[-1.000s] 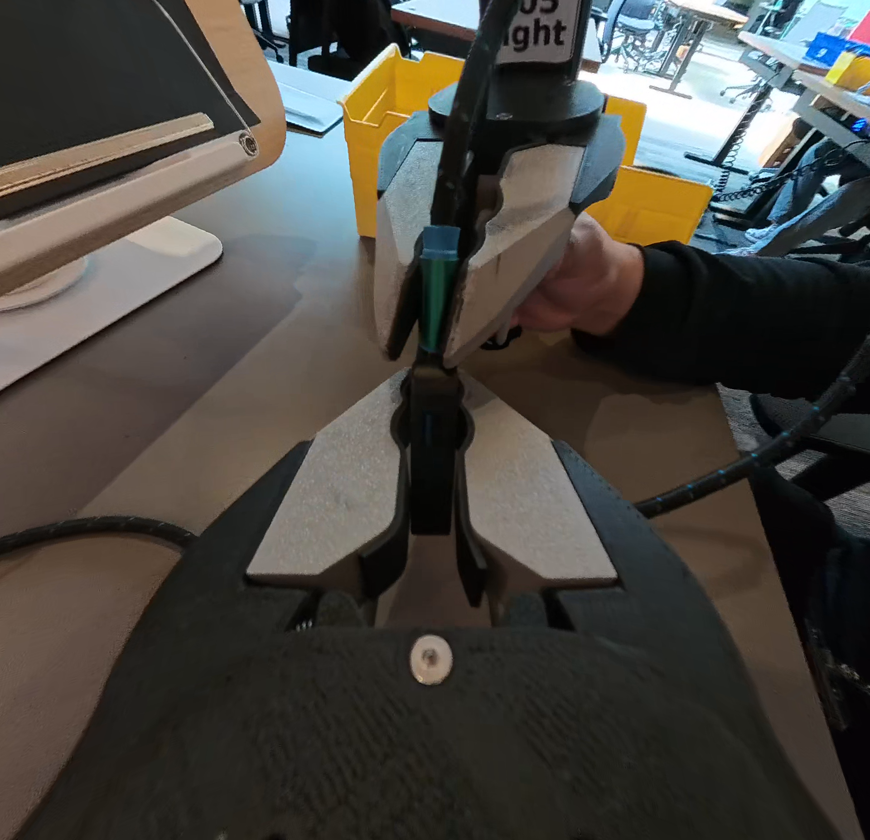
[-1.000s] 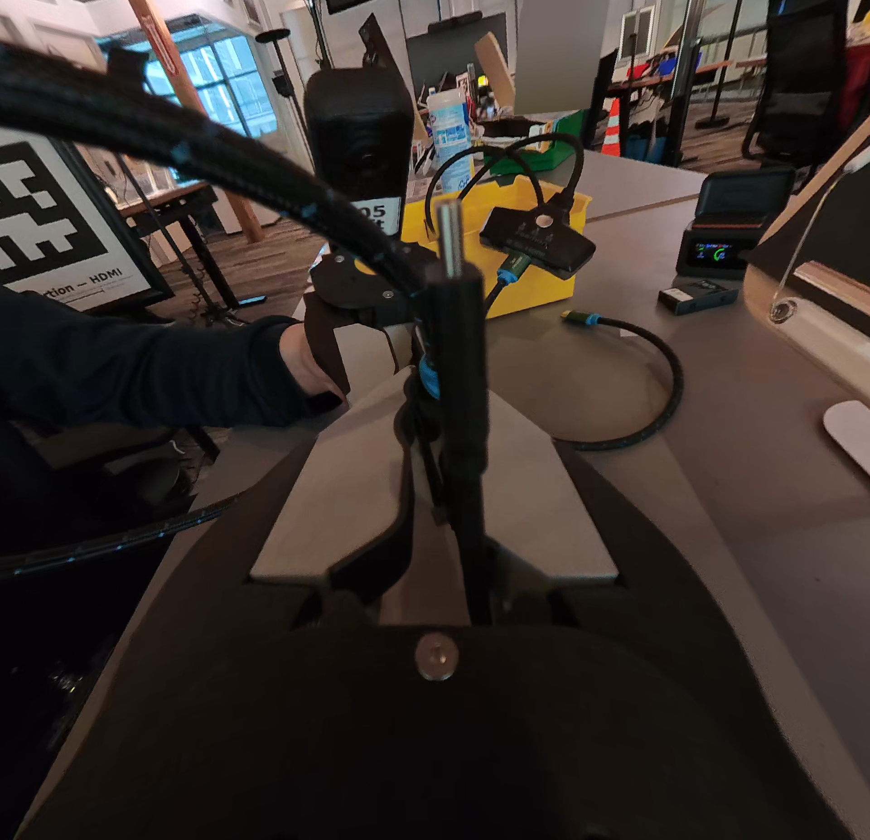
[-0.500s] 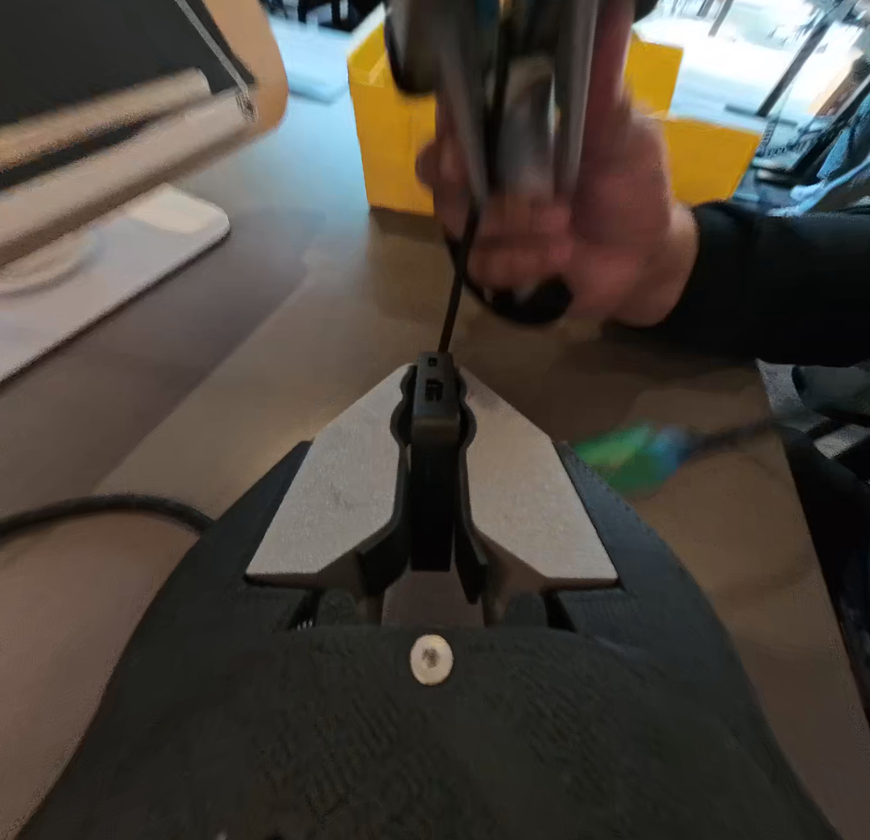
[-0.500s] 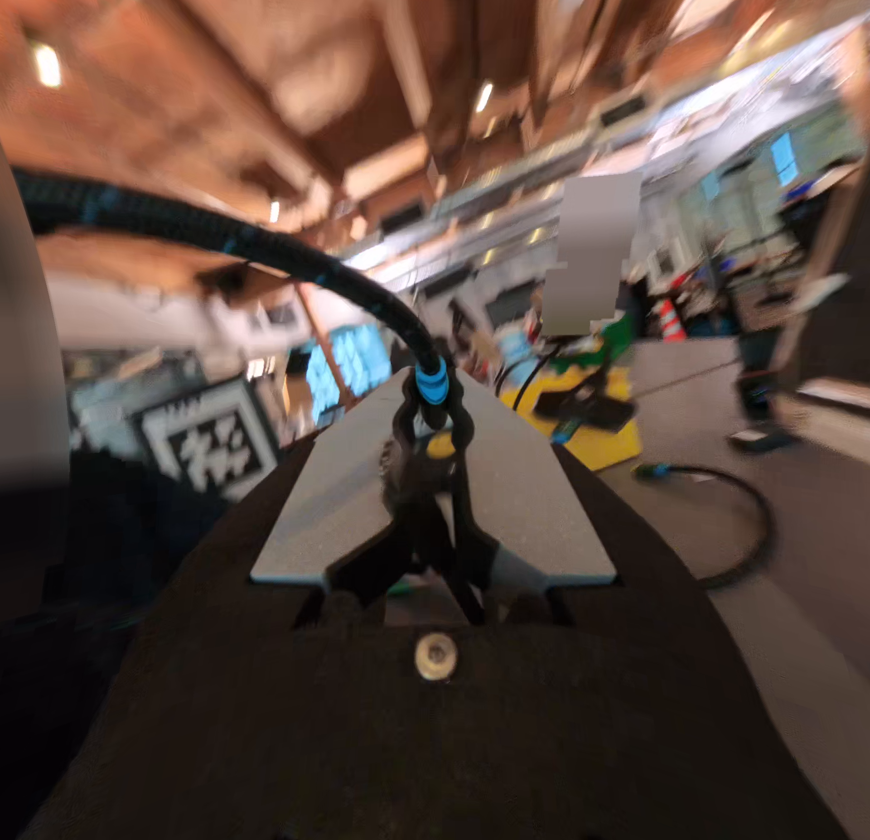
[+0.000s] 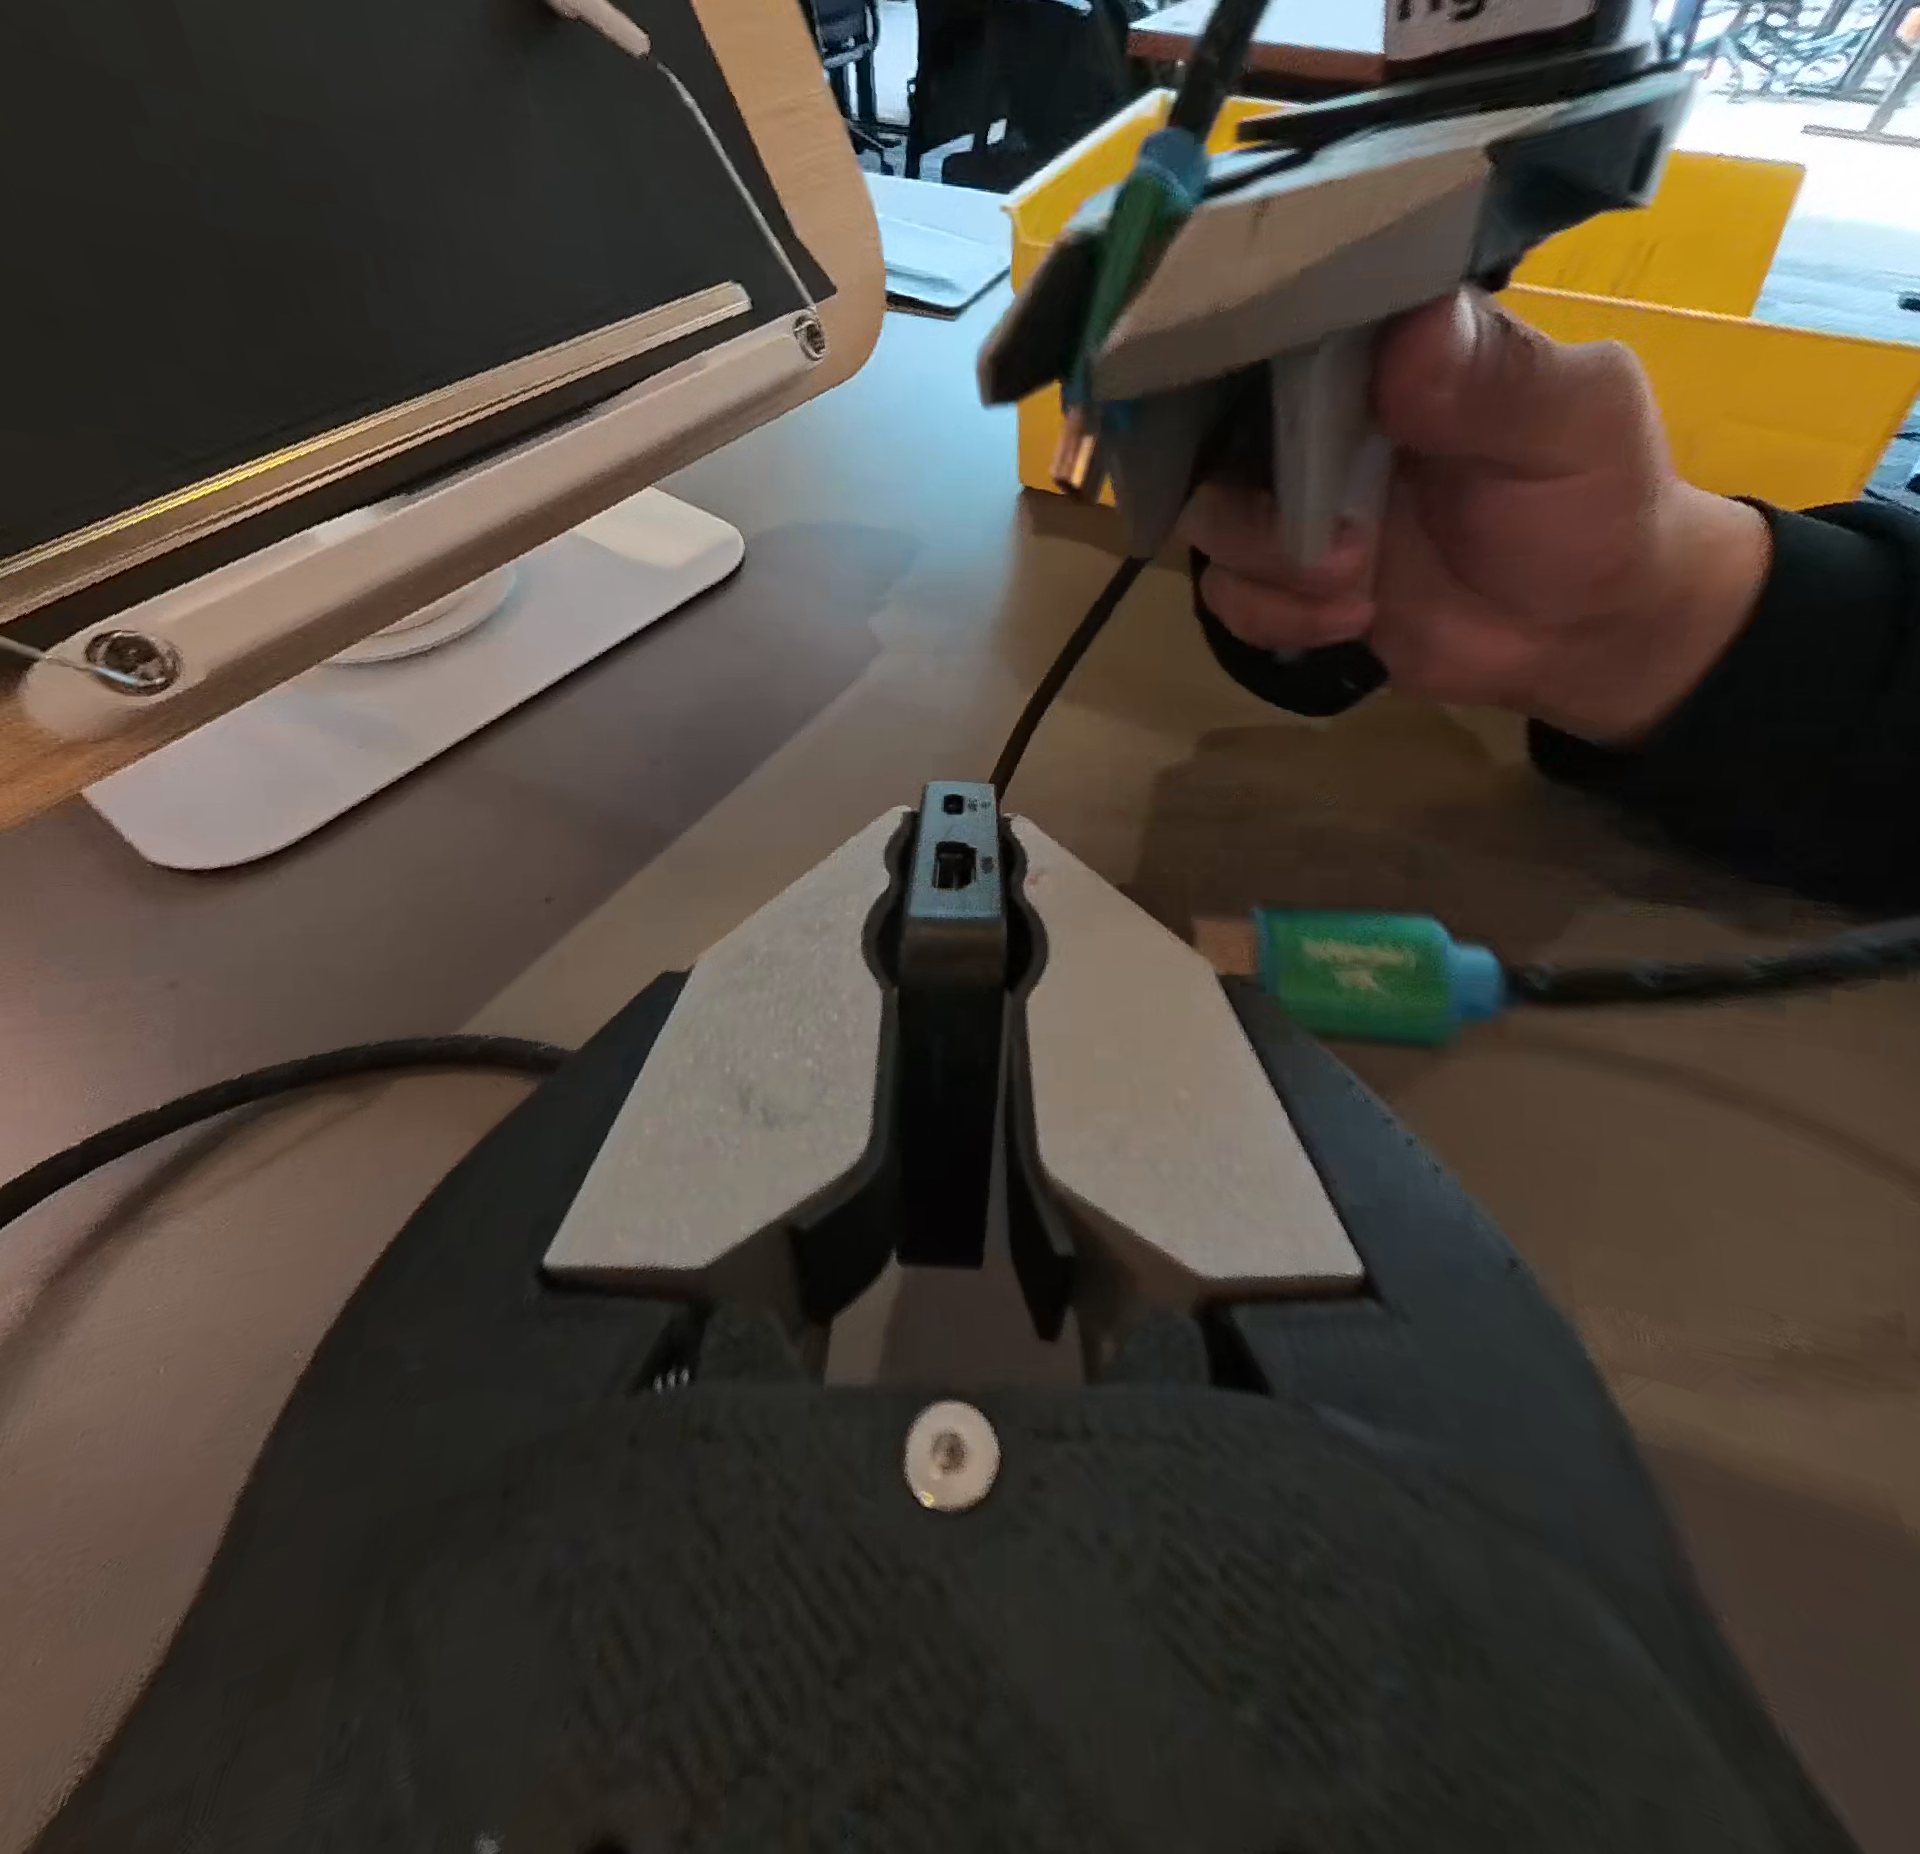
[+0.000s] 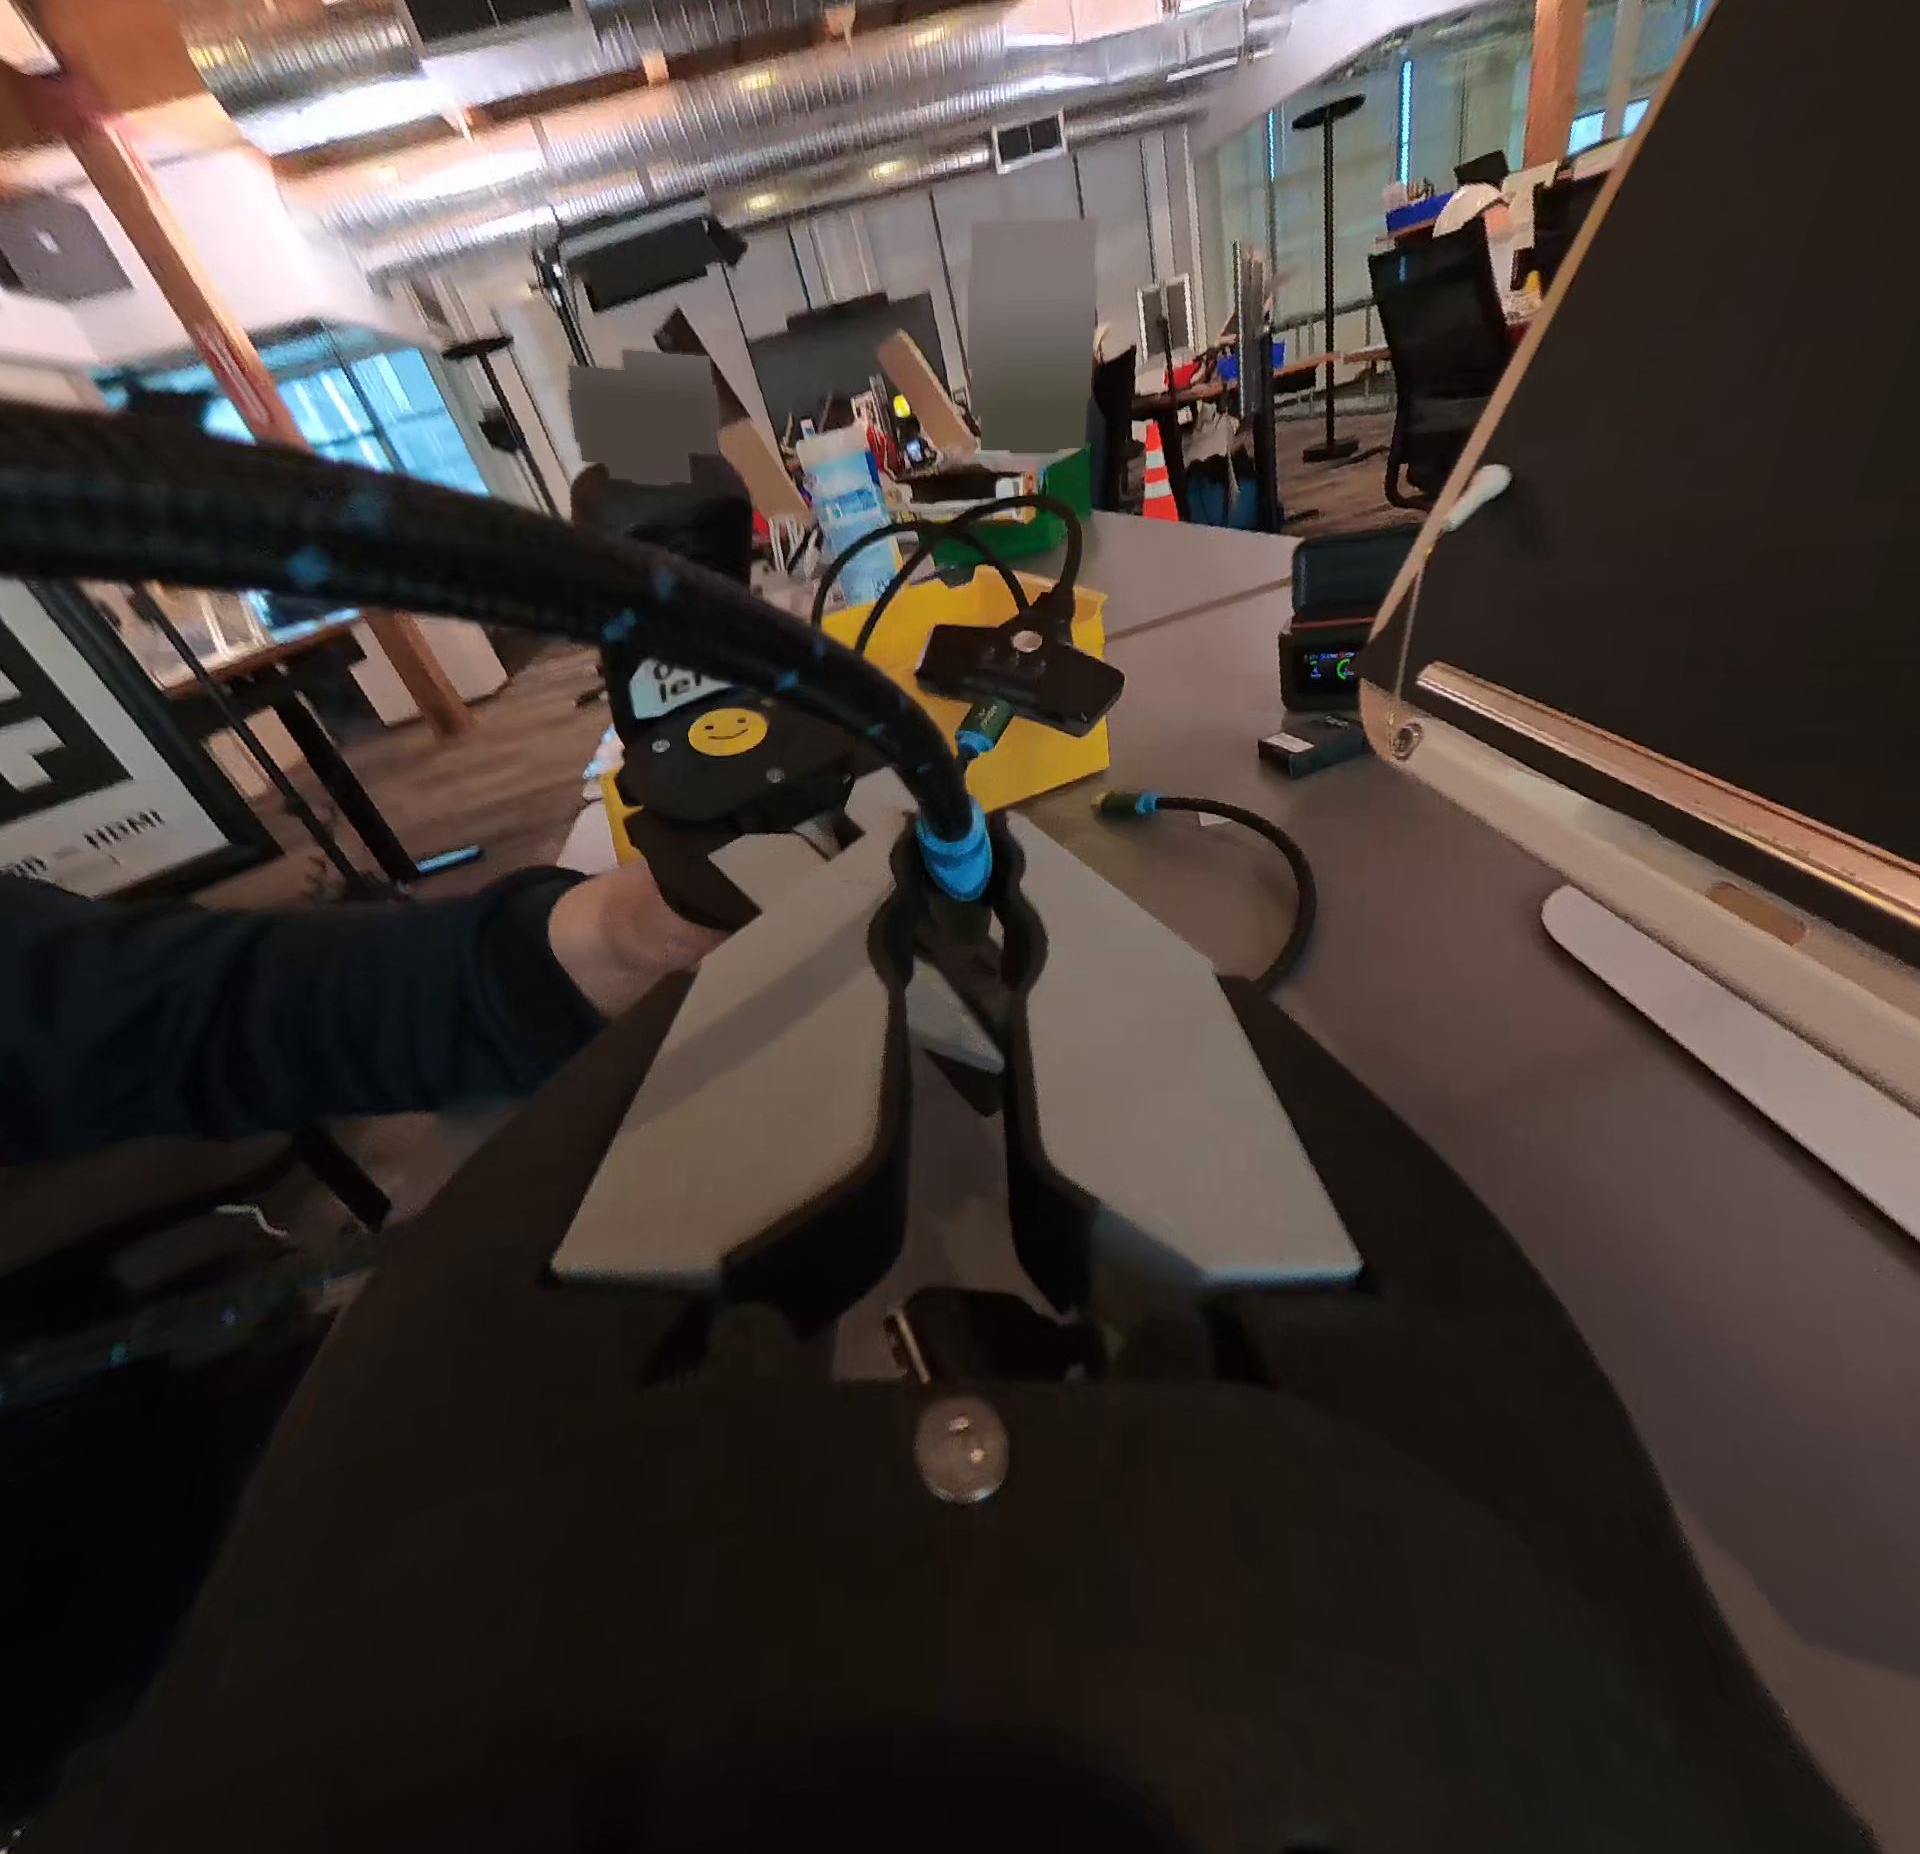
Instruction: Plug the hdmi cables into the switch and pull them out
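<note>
Left gripper (image 5: pixel 951 869) closed tight on the switch (image 5: pixel 951 895), a slim black box held on edge between the fingers, its port face turned outward with 1 empty port showing and a thin black lead (image 5: pixel 1060 682) running off its far end. Right gripper (image 5: pixel 1081 391) held up and clear of the switch, fingers closed on a green HDMI plug (image 5: pixel 1127 246); the metal tip (image 5: pixel 1075 469) pokes out below the fingers, tilted down and left, and the braided cable (image 6: pixel 468 568) arcs back over the gripper. A 2nd green plug (image 5: pixel 1351 978) lies loose on the table (image 5: pixel 1558 1285) just right of the left gripper, its cable trailing right. Yellow bin (image 5: pixel 1683 350) behind, monitor stand (image 5: pixel 416 682) to the left. Judgement: plug and switch are apart, so this sits between a pull-out and the next insertion or set-down. For a clean insertion, the plug's long axis should line up with the port before any push; right now the tip is angled well off it. The wide side of the tip should match the wide side of the port. Left hand should keep the switch rigid and square, since a slim box held edgewise can pivot between the fingers. Push straight, no rocking. Watch the stiff braided cable: it may twist the plug in the fingers.
</note>
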`<control>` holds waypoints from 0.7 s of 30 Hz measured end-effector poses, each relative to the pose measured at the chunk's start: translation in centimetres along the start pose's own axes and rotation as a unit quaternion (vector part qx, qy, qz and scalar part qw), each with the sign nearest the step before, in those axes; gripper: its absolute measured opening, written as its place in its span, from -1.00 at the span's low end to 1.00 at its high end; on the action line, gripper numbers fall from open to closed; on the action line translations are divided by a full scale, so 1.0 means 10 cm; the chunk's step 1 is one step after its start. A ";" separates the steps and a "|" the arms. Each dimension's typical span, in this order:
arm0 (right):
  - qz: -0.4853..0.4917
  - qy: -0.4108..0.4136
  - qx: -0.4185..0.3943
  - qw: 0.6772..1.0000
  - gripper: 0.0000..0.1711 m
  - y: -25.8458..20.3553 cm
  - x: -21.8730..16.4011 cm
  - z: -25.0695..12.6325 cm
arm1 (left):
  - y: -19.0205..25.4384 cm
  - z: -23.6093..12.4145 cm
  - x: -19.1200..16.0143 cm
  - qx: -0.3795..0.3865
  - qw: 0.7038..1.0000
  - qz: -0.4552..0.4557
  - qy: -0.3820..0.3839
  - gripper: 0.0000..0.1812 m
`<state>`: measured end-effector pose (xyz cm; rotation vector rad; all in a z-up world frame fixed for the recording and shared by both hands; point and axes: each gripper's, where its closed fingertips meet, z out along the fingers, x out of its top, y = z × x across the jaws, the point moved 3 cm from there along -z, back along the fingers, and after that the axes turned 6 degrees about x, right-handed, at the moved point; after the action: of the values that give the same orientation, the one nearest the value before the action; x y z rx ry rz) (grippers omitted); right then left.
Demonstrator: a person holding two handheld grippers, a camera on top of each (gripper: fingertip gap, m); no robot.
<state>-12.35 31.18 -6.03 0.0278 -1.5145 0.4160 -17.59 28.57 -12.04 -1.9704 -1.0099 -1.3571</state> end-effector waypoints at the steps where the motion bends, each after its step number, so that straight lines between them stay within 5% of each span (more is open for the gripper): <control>1: -0.008 -0.010 -0.003 1.000 -0.89 -0.01 -0.02 0.02 | -0.02 0.00 -0.01 0.003 1.000 0.000 0.001 -0.87; 5: -0.056 -0.039 -0.046 0.997 -0.89 -0.02 -0.04 0.02 | 0.00 0.02 -0.01 0.000 1.000 0.019 0.003 -0.87; 10: -0.136 0.059 -0.171 0.974 -0.89 -0.31 0.42 -0.20 | 0.01 0.02 -0.02 0.000 0.999 0.036 0.003 -0.87; 15: -0.137 -0.017 -0.249 0.958 -0.90 -0.82 0.99 -0.69 | 0.02 0.01 -0.08 -0.005 0.999 0.046 -0.017 -0.88; 17: -0.139 -0.103 -0.328 0.929 -0.90 -0.85 1.14 -1.12 | 0.01 0.01 -0.11 -0.005 0.998 0.050 -0.022 -0.87; 21: -0.143 -0.210 -0.515 0.818 -0.90 -0.90 1.45 -2.28 | -0.02 -0.01 -0.10 0.000 0.999 0.047 -0.019 -0.88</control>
<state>12.09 32.64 8.59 -0.5324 -1.9637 -0.7408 -18.02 28.32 -12.89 -2.0236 -0.9226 -1.2728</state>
